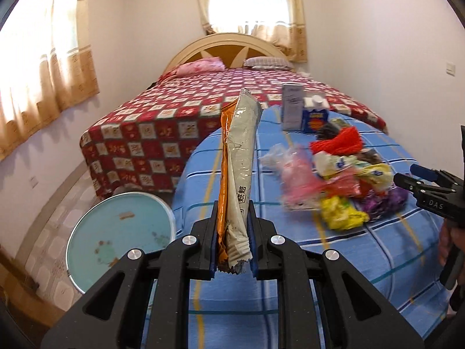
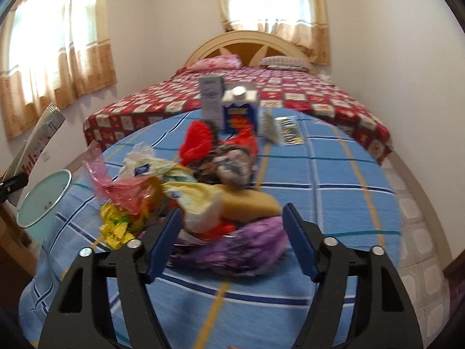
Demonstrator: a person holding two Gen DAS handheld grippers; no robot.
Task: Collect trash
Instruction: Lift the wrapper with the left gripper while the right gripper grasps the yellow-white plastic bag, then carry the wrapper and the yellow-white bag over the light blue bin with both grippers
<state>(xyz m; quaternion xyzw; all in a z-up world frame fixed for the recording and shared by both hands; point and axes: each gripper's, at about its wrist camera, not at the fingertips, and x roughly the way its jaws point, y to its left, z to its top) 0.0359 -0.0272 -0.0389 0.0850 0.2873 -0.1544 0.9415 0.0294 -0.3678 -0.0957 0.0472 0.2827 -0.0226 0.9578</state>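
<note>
Left wrist: bin (image 1: 122,232) holds scraps; wrapper (image 1: 238,174) clamped above.

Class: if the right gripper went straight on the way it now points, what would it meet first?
Most likely the purple wrapper, lying nearest between the open fingers of the right gripper, at the front of the trash pile on the blue checked cloth. Depth is uncertain.

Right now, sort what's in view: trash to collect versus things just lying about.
For the job:
- long wrapper, held in the left tongs
- wrapper pile
- teal bin

Just lying about:
- pink pillow
- red checked bedspread
- curtains
</note>
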